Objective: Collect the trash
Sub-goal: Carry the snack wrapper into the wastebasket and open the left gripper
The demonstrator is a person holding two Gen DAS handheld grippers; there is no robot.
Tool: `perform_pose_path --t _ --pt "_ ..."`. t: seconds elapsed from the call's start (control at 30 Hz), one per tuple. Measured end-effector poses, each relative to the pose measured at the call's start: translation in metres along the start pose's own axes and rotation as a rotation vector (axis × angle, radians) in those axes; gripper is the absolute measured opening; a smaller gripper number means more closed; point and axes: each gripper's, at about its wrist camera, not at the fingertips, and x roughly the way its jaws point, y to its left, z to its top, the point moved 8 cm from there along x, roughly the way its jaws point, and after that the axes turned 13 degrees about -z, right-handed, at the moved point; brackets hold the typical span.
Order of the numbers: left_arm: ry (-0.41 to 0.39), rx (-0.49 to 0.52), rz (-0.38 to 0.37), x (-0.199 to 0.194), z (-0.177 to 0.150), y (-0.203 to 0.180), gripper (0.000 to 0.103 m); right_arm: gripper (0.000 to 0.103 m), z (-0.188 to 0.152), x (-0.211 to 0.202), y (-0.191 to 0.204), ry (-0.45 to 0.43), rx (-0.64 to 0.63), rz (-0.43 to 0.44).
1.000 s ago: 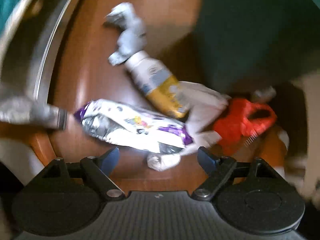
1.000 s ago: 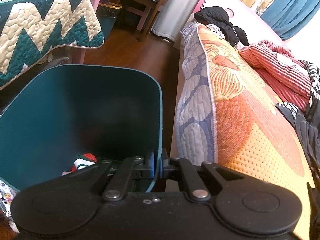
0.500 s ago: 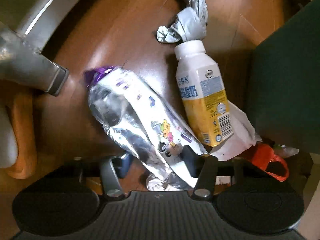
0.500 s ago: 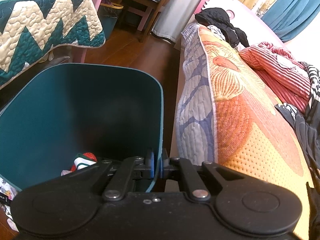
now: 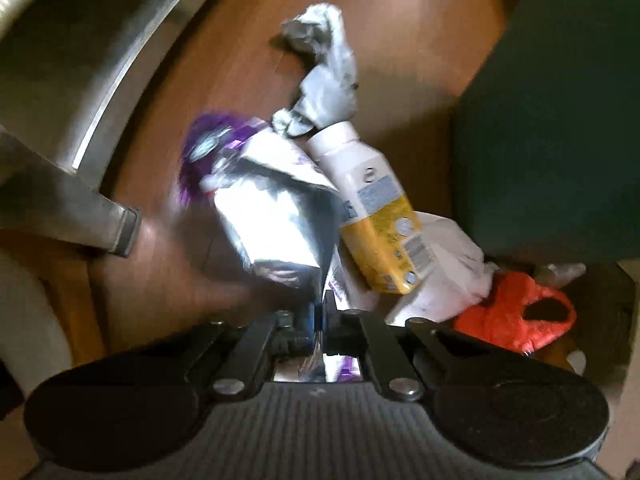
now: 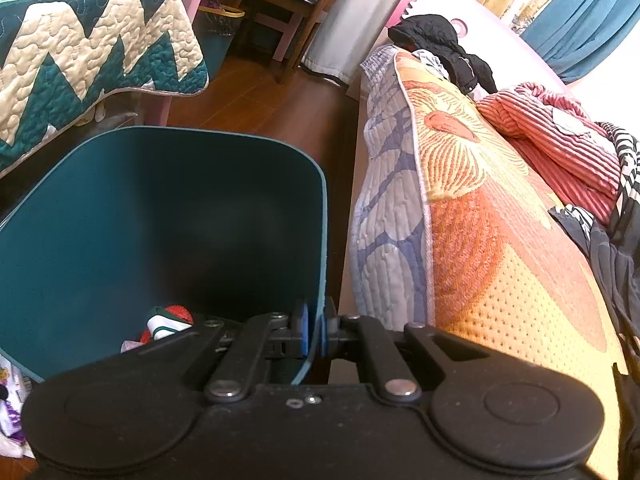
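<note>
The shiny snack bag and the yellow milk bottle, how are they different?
The shiny snack bag is crinkly silver with a purple end; the milk bottle is smooth, white and yellow. The left tongs pinch the bag, while nothing grips the bottle, which lies on white paper. Both are trash by the bin.

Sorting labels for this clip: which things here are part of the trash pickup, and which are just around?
Job:
left gripper, shut on silver snack bag
right gripper, clamping teal bin
yogurt bottle
crumpled tissue
orange bag

Around:
zigzag quilt
orange bedspread
</note>
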Motion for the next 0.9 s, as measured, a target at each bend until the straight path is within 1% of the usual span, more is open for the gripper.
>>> perform_pose_path --t 0.07,0.2,0.3,0.37,0.4,0.47,0.53,0.6,0.7,0.77,0.8,0.9 --pt "-0.004 0.051 -0.01 -0.013 -0.004 -0.011 0.003 0.005 0.0 0.0 0.0 -0.001 -0.004 -0.001" --pt "-0.007 0.153 -0.065 -0.043 -0.017 -0.043 0.003 0.005 -0.001 0.001 -0.001 0.002 0.0 0.002" --pt "0.0 0.245 -0.137 -0.067 -0.032 -0.078 0.003 0.005 -0.001 0.002 -0.002 0.005 0.005 0.009" --pt "-0.002 0.318 -0.186 -0.09 -0.043 -0.104 0.003 0.005 -0.001 0.001 -0.002 0.005 0.004 0.009" --pt "-0.01 0.358 -0.22 -0.103 -0.047 -0.118 0.003 0.005 -0.001 0.001 -0.001 0.003 0.002 0.009" --pt "-0.05 0.435 -0.27 -0.134 -0.05 -0.139 0.003 0.005 0.001 -0.001 0.001 -0.002 -0.003 0.008" --pt "-0.091 0.451 -0.335 -0.164 -0.043 -0.158 0.003 0.005 0.002 -0.004 0.003 -0.01 -0.009 0.011" --pt "-0.146 0.463 -0.374 -0.193 -0.031 -0.172 0.003 0.005 0.004 -0.007 0.006 -0.019 -0.018 0.015" --pt "-0.232 0.499 -0.405 -0.229 -0.009 -0.194 0.003 0.005 0.007 -0.012 0.011 -0.036 -0.033 0.024" --pt "-0.294 0.529 -0.402 -0.246 0.011 -0.207 0.003 0.005 0.01 -0.015 0.015 -0.047 -0.05 0.024" --pt "-0.312 0.54 -0.392 -0.248 0.022 -0.214 0.003 0.005 0.011 -0.017 0.017 -0.053 -0.056 0.025" --pt "-0.294 0.541 -0.367 -0.238 0.051 -0.223 0.003 0.006 0.014 -0.022 0.024 -0.068 -0.075 0.026"
